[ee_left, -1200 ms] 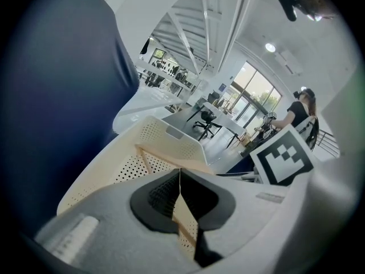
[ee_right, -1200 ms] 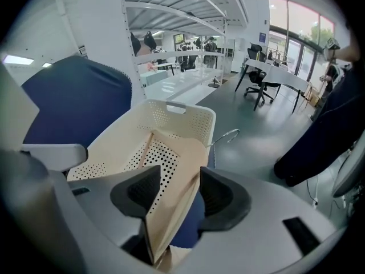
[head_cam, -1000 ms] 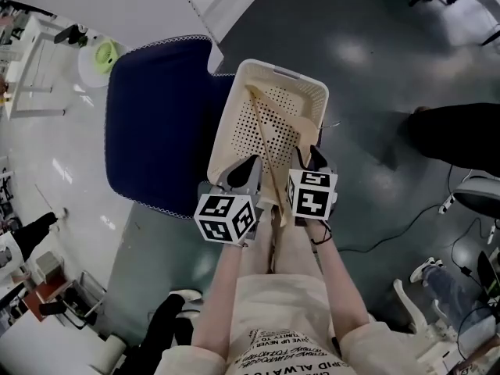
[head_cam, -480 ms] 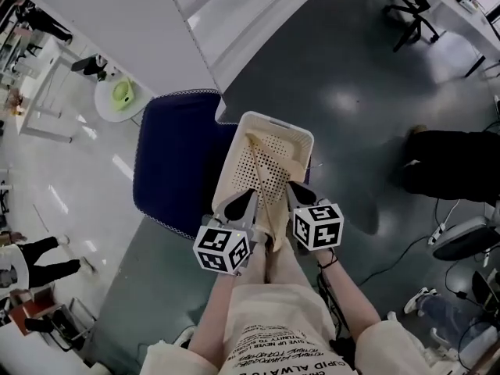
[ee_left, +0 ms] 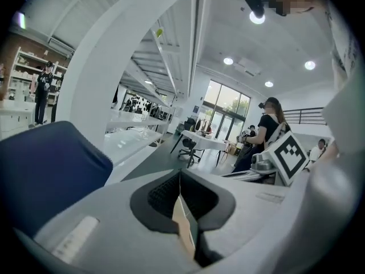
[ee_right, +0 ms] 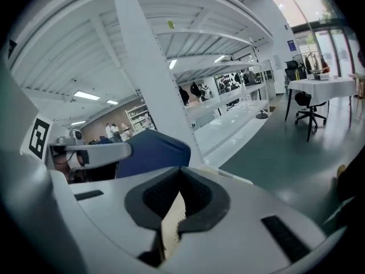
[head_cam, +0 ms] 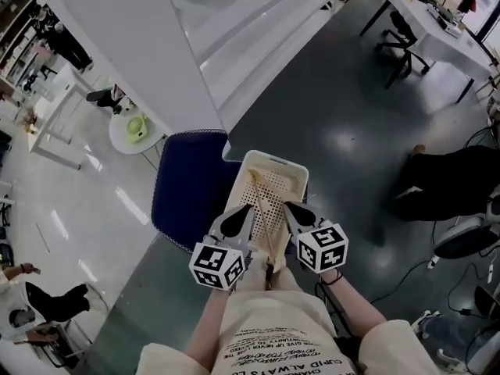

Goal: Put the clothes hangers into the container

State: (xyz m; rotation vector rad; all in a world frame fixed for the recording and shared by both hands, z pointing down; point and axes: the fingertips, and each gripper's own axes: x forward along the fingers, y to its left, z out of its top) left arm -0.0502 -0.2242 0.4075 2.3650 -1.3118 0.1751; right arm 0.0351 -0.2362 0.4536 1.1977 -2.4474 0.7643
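A cream perforated plastic basket (head_cam: 295,180) is held at its near rim by both grippers. The left gripper (head_cam: 237,217) has its jaws closed on the rim, and the right gripper (head_cam: 292,209) has its jaws clamped on the perforated wall. Pale wooden clothes hangers (head_cam: 261,198) lie inside the basket, at the right edge of a navy blue padded seat (head_cam: 187,186).

At six o'clock in the head view, the person's shirt (head_cam: 283,344) carries upside-down print, partly legible: "GIVE UP NEVER" and "CUPID ALWAYS".

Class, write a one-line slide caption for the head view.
The left gripper and right gripper clamp the basket, hangers inside, by a blue chair.
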